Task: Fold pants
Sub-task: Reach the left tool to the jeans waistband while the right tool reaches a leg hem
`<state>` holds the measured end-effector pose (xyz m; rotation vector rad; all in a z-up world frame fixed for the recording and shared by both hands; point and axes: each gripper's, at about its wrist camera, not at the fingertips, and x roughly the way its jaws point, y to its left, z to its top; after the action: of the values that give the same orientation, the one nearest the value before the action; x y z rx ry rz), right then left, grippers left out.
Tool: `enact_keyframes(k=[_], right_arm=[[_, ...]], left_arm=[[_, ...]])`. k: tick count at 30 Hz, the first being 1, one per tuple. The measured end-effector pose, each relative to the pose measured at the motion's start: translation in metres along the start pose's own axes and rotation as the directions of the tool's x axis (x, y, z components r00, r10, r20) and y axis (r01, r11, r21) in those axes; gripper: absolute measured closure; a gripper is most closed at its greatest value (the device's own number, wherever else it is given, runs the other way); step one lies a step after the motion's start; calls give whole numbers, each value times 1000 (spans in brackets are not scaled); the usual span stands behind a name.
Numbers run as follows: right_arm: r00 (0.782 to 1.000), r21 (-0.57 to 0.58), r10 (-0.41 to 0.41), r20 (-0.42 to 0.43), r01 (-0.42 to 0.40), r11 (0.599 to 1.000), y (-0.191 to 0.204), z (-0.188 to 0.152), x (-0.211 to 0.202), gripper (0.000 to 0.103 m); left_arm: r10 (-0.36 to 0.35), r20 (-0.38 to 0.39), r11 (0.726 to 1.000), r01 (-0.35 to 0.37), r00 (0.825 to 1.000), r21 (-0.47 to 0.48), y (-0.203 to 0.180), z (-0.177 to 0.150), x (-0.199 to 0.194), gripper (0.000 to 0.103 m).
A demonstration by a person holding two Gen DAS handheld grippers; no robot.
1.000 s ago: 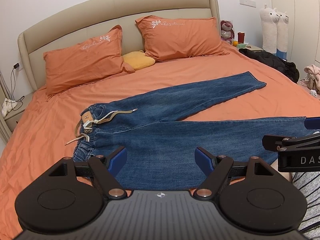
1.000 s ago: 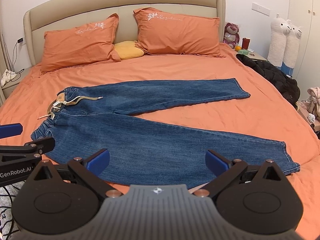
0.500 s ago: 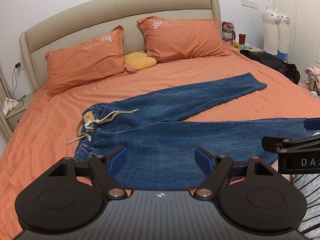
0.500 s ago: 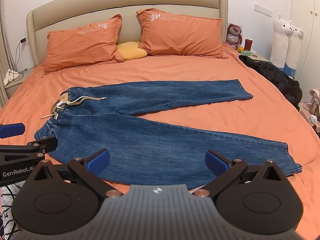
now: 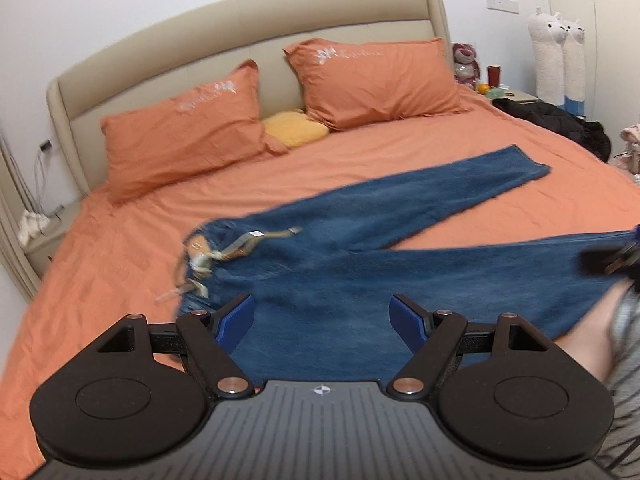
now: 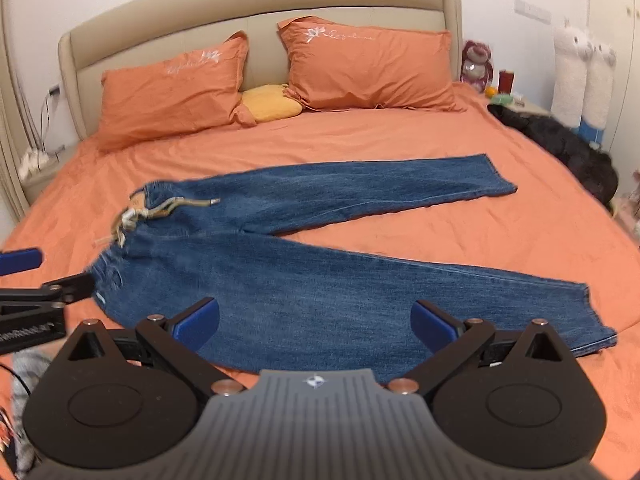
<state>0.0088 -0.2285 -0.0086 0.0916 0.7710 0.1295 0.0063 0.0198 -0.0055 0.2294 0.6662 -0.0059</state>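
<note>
Blue jeans (image 5: 360,264) (image 6: 320,280) lie flat on the orange bed, legs spread apart toward the right, waistband with a beige drawstring (image 6: 160,210) at the left. My left gripper (image 5: 322,316) hovers open above the near leg just right of the waistband, nothing between its blue pads. My right gripper (image 6: 314,318) is open above the middle of the near leg, holding nothing. The left gripper's finger (image 6: 20,260) shows at the left edge of the right wrist view. The right gripper's tip (image 5: 608,260) shows at the right edge of the left wrist view.
Two orange pillows (image 6: 172,92) (image 6: 368,68) and a yellow cushion (image 6: 272,106) lean by the beige headboard (image 6: 260,12). A black garment (image 6: 568,152) lies at the bed's right edge. Plush toys (image 6: 580,72) and a nightstand (image 6: 516,100) stand right. A person's arm (image 5: 592,328) is near.
Both wrist views have moved closer to the jeans and are motion-blurred. Both grippers stay open; the jeans have not moved.
</note>
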Motion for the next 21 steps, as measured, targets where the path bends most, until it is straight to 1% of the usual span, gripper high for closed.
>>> enact_keyframes(k=[1,3,5,6,8,10,11,12,13,14,16,17,18,19,21], right_arm=[[1000,25,4,17,-4,1000,-10,4,1,5],[998,60,-24,62,20,998,-34,11,3,5],[994,41,-70,84,66,997,-56,19,8,6],[992,27,-96,86,94,995,-68,23,12,7],[986,5,-142,90,142,990,-94,30,20,15],[980,-17,-181,80,182,983,-121,38,30,29],[977,-23,-199,73,201,979,-137,41,35,32],[974,-24,-218,64,220,975,-152,44,39,40],[972,-23,-230,52,232,973,-171,46,44,45],[970,-22,-241,39,242,970,-188,48,50,47],[956,-13,-292,5,292,956,-223,49,63,52],[949,-17,-315,-15,314,949,-239,47,70,52],[943,-25,-332,-36,331,943,-256,45,78,56],[934,-26,-352,-60,351,936,-273,42,86,60],[918,-18,-377,-119,378,926,-304,32,99,65]], left_arm=[[11,11,1000,-11,1000,16,9,3,2,13],[22,23,998,-23,999,59,25,9,9,14],[27,21,993,-29,999,114,42,15,19,19],[27,15,989,-29,1000,144,51,18,26,20],[25,-12,978,-22,1000,207,70,23,41,23],[36,-45,966,-24,998,256,88,26,59,24],[42,-65,962,-23,997,273,97,25,69,25],[40,-81,956,-14,996,293,106,24,77,25],[25,-92,949,5,995,316,115,21,86,25],[15,-104,939,21,994,345,121,16,94,25],[24,-144,907,39,989,419,129,6,115,25],[33,-171,888,49,985,457,130,0,126,25],[38,-211,869,72,977,489,132,-6,138,25],[40,-258,845,105,965,524,131,-11,152,25],[55,-314,775,158,948,612,123,-26,174,25]])
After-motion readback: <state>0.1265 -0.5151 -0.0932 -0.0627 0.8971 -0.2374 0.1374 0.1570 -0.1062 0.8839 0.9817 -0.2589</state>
